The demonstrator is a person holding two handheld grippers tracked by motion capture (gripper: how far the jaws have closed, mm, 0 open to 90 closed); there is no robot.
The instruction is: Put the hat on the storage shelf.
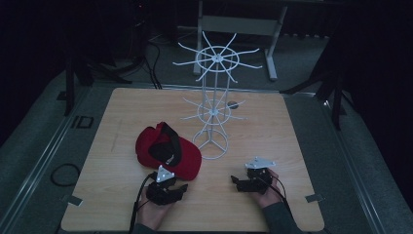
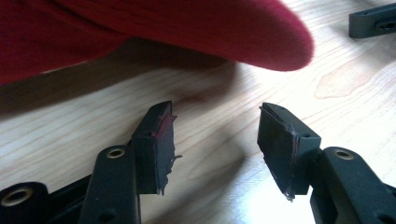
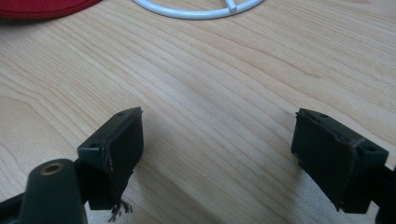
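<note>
Left tongs (image 1: 176, 187) sat low on the worktop (image 1: 117, 117), near its front edge, held in the person's left hand (image 1: 155, 207). Jaws stood well apart, nothing between them. In the left gripper view those tongs (image 2: 215, 140) pointed at the brim of the red cap (image 2: 154, 28); the brim edge hung just beyond the jaw tips, not touching, and threw a shadow on the wood. Worn red lining showed on the inner pad faces. A black piece of the other tongs sat at the top right corner of that view.

Red cap (image 1: 168, 148) lay on the worktop left of centre, underside up, dark inner band and strap visible, brim towards the front. It sat just beside the rack's base ring; I couldn't tell whether they touched.

White wire rack (image 1: 213, 105) stood upright near the worktop's middle, two tiers of spoke hooks on a central post, round ring base. All hooks were bare.

Right tongs (image 1: 235, 182) were in the person's right hand (image 1: 267, 192), near the front edge and well apart from the left pair, jaw tips pointing left across the worktop. Jaws were wide open and holding nothing. In the right gripper view the tongs (image 3: 217, 154) hovered over bare wood grain, with the rack's base ring (image 3: 196, 11) ahead at the top edge and a sliver of the cap at top left. Frayed pad material hung off the left-hand jaw in that view.
</note>
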